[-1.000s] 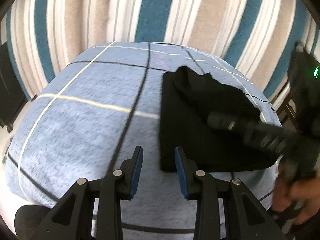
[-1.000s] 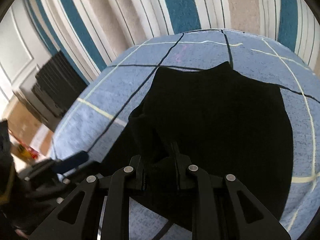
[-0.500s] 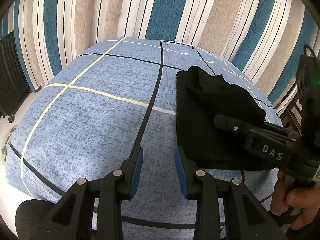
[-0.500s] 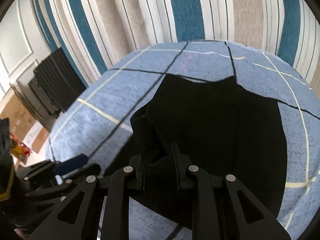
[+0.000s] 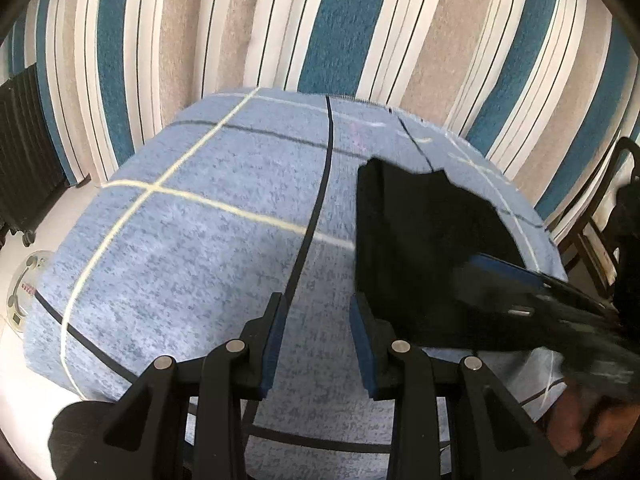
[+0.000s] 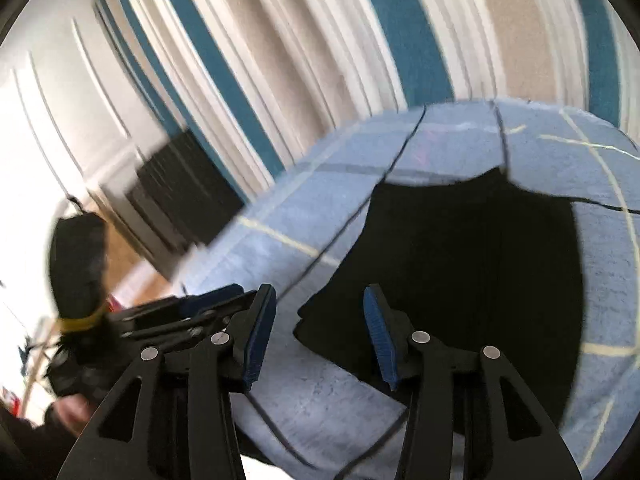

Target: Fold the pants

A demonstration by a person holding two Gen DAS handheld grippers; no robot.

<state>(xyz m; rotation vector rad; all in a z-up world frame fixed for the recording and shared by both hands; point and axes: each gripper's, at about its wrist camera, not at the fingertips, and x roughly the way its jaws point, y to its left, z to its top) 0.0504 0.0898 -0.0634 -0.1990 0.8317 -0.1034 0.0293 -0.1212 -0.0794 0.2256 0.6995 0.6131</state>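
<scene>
The black pants (image 5: 424, 248) lie folded into a compact block on the blue checked cloth (image 5: 192, 248), toward its right side; they also show in the right wrist view (image 6: 472, 264). My left gripper (image 5: 316, 344) is open and empty, above the cloth just left of the pants' near corner. My right gripper (image 6: 320, 332) is open and empty, above the pants' near left edge. The right gripper shows blurred in the left wrist view (image 5: 532, 300), over the pants' near right part. The left gripper shows in the right wrist view (image 6: 208, 304) at the left.
A striped blue, beige and white curtain (image 5: 320, 28) hangs behind the table. A black radiator (image 5: 24, 152) stands at the left, a round scale (image 5: 24, 284) lies on the floor, and a dark chair (image 5: 592, 216) stands at the right. A thin cable (image 6: 280, 420) crosses the cloth's near edge.
My right gripper has let go of the pants, opened, and pulled back and leftward. The raised fabric has dropped flat onto the folded block. My left gripper stayed open and shifted slightly.
</scene>
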